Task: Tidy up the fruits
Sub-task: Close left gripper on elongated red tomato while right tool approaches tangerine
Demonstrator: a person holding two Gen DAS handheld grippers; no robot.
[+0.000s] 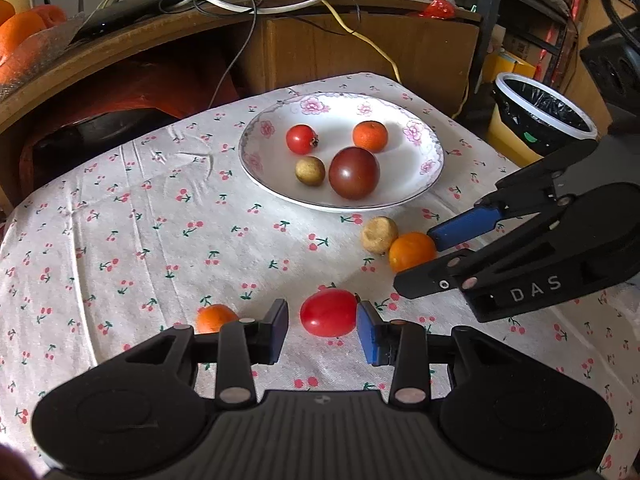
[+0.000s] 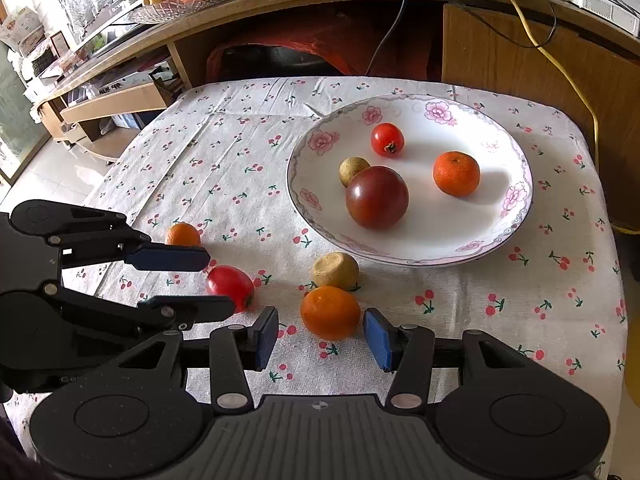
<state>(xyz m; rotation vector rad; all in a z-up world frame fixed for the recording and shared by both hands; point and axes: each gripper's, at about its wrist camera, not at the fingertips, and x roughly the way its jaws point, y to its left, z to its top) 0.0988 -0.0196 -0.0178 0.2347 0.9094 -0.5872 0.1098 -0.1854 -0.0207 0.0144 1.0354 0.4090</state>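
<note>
here both hand-held grippers, left hand-held gripper (image 1: 322, 330) and right hand-held gripper (image 2: 320, 334), gape above the cherry-print tablecloth (image 1: 140, 240).

Landmark: the plate (image 2: 516, 216), on the cherry-print cloth (image 2: 224, 168).

- Left of the plate: broad bare cloth, open for passage right to the table edge.
- Right of the plate: narrow strip of free cloth only.
- Behind the plate: wooden desk (image 2: 520, 64) with hanging cables (image 1: 240, 52) close to the table's far edge; little room.
- In front of the plate: crowded. Tan fruit (image 2: 335, 270) touching orange fruit (image 2: 330, 312); red tomato (image 2: 231, 285) near; small orange (image 2: 183, 235) further left.
- Left gripper (image 2: 216, 280) open around the tomato, blocking approach from that side.
- Right gripper (image 2: 320, 338) open astride the orange fruit.
- Inside the plate: four fruits scattered, with free gaps towards the near right rim.
</note>
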